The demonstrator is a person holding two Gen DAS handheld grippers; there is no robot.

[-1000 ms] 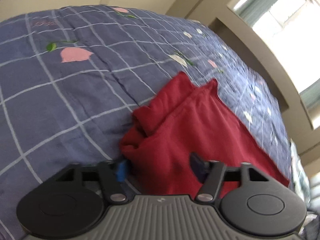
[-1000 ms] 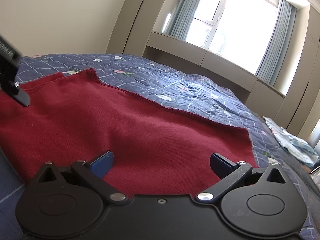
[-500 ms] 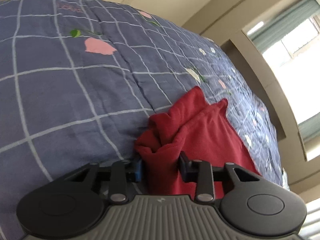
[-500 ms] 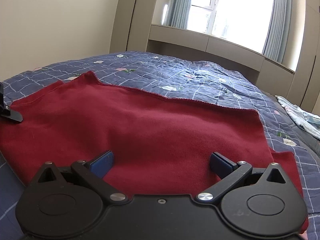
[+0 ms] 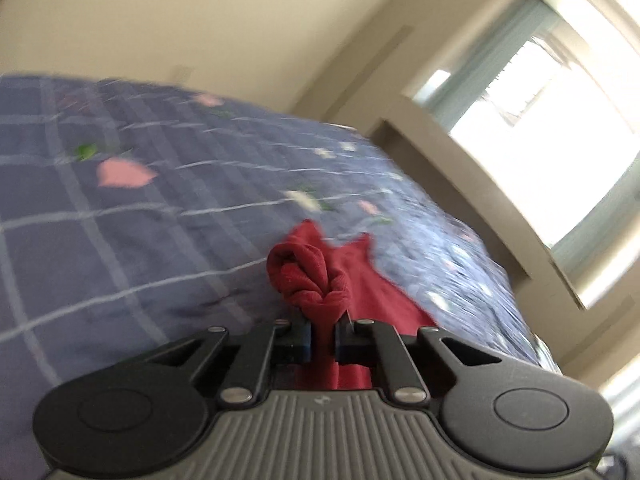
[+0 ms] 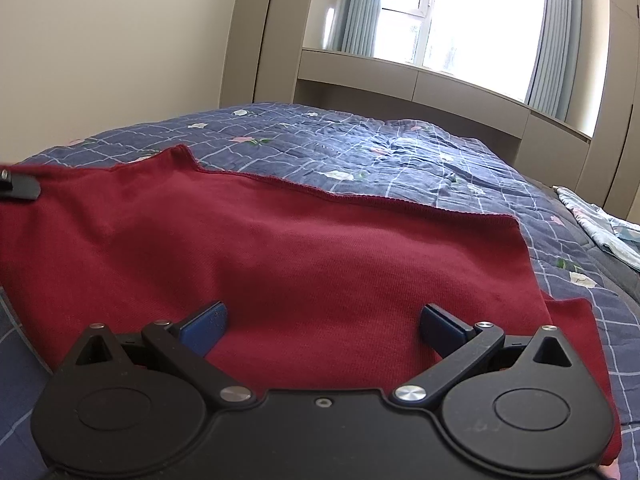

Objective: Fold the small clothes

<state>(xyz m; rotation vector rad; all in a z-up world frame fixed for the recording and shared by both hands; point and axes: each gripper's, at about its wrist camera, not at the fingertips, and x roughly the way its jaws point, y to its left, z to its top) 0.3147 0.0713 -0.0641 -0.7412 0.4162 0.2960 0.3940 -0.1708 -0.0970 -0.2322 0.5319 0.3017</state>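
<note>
- While its jaws have just been closing, the left hand-held gripper [image 5: 322,338] is pinching a bunched corner of the red garment [image 5: 316,276].
- The garment is lying spread on the bed [image 6: 400,152].
- The right hand-held gripper [image 6: 322,326] is hovering spread wide over the garment's near edge, grasping nothing.

Left wrist view: mounted on the left gripper [image 5: 322,338], looking forward along its jaws, low and close over the bed [image 5: 120,240], facing a corner and window [image 5: 540,120]; right wrist view: riding the right gripper [image 6: 322,322], low, facing the window; shared by both: red garment [image 6: 280,248], bed, window wall.
</note>
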